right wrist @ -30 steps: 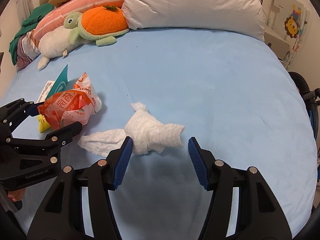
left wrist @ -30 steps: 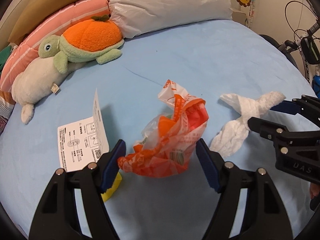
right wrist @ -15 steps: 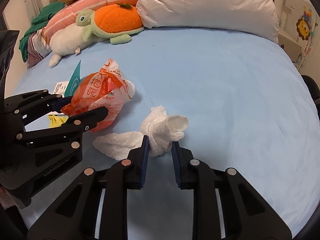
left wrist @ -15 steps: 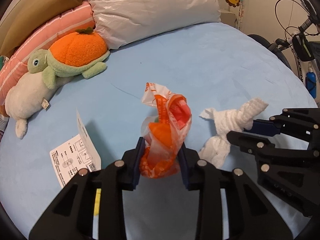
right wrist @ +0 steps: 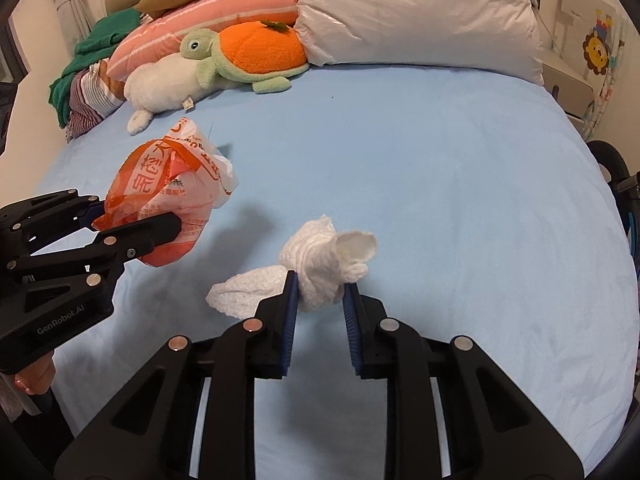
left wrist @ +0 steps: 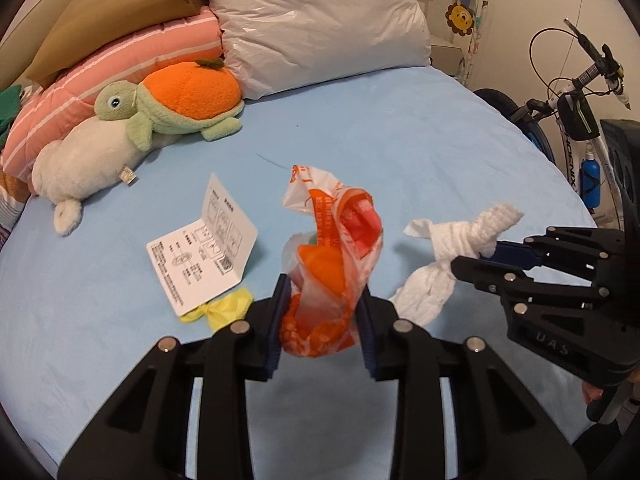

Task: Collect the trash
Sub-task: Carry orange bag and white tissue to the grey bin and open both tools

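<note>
My left gripper point(left wrist: 322, 304) is shut on a crumpled orange and white plastic bag point(left wrist: 332, 256) and holds it above the blue bed sheet point(left wrist: 400, 132). The bag also shows in the right wrist view point(right wrist: 168, 200). My right gripper point(right wrist: 320, 294) is shut on a wad of white tissue point(right wrist: 324, 260), lifted off the sheet; the tissue also shows in the left wrist view point(left wrist: 452, 256). A folded white instruction leaflet point(left wrist: 204, 252) and a small yellow scrap point(left wrist: 224, 308) lie on the sheet to the left of the bag.
A turtle plush with an orange shell point(left wrist: 176, 104), a white plush point(left wrist: 84, 164), a pink striped pillow point(left wrist: 120, 68) and a plastic-wrapped pillow point(left wrist: 316, 20) lie at the head of the bed. A bicycle point(left wrist: 572, 112) stands by the right edge. Clothes point(right wrist: 88, 76) are piled at far left.
Both grippers closed, the left on the orange bag and the right on the white tissue, and both have lifted their loads off the sheet. The yellow scrap is now uncovered.
</note>
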`<state>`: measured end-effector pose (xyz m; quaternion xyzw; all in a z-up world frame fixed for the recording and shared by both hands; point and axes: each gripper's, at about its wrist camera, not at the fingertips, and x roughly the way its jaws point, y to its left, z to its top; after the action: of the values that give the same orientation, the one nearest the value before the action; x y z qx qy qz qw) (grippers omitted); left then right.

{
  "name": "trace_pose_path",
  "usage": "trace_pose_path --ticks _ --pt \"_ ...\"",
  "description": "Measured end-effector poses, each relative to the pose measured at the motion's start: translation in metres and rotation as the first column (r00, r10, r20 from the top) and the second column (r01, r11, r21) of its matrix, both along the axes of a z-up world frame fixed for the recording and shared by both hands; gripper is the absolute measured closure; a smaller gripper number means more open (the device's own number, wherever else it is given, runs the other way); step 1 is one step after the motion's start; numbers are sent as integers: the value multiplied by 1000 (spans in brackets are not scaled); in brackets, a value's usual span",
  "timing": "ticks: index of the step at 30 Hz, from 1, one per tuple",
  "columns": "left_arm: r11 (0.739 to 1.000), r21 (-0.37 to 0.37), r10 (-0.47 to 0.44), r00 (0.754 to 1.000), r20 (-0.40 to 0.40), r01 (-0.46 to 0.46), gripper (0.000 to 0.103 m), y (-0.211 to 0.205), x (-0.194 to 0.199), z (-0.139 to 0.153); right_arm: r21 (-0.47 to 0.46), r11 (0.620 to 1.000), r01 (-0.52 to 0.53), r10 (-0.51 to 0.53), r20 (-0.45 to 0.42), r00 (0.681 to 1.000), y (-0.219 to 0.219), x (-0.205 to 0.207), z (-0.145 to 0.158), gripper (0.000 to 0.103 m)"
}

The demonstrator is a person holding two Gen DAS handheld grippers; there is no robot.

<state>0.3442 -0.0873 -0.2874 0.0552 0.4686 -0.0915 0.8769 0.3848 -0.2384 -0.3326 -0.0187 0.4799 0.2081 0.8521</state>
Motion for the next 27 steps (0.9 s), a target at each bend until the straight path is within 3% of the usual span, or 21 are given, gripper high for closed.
trace_pose_path --ticks 11,27 --pt "995 -14 103 994 -34 -103 71 57 -83 29 46 999 -7 8 -16 1000 26 -76 30 82" --pt "961 -50 276 954 118 -272 71 149 -204 115 47 991 -127 122 107 987 90 -170 112 82"
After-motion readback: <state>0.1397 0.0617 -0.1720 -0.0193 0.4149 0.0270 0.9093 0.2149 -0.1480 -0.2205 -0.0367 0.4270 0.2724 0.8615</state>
